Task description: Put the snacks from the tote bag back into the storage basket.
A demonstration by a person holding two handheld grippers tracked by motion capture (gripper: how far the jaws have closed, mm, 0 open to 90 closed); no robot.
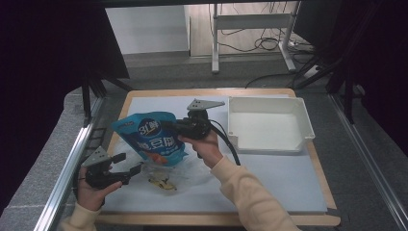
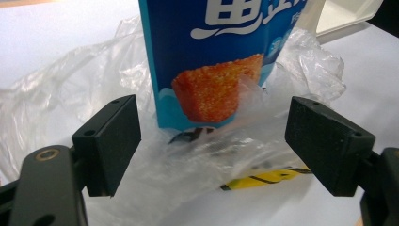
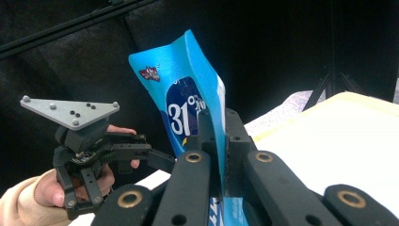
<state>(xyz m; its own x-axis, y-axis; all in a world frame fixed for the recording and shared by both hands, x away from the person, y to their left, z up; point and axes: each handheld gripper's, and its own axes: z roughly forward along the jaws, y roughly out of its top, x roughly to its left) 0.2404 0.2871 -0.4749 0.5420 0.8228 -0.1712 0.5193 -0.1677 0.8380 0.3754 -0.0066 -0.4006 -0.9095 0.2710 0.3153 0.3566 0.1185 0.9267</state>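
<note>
A blue snack bag (image 1: 149, 137) with an orange food picture stands upright at the table's middle left. My right gripper (image 1: 167, 126) is shut on its right edge; in the right gripper view the bag (image 3: 193, 103) rises between the closed jaws of my right gripper (image 3: 221, 141). A crumpled clear plastic bag (image 1: 180, 169) lies at the blue bag's foot, with a small yellow packet (image 1: 161, 183) in it. My left gripper (image 1: 131, 162) is open at the front left, aimed at the blue bag (image 2: 211, 56) and the plastic bag (image 2: 70, 108). Nothing touches its pads (image 2: 113, 141).
A white tray (image 1: 303, 120) with nothing in it stands at the back right on the pale mat (image 1: 279, 178). Dark curtains close off the left side. The table's wooden edge (image 1: 216, 219) runs along the front.
</note>
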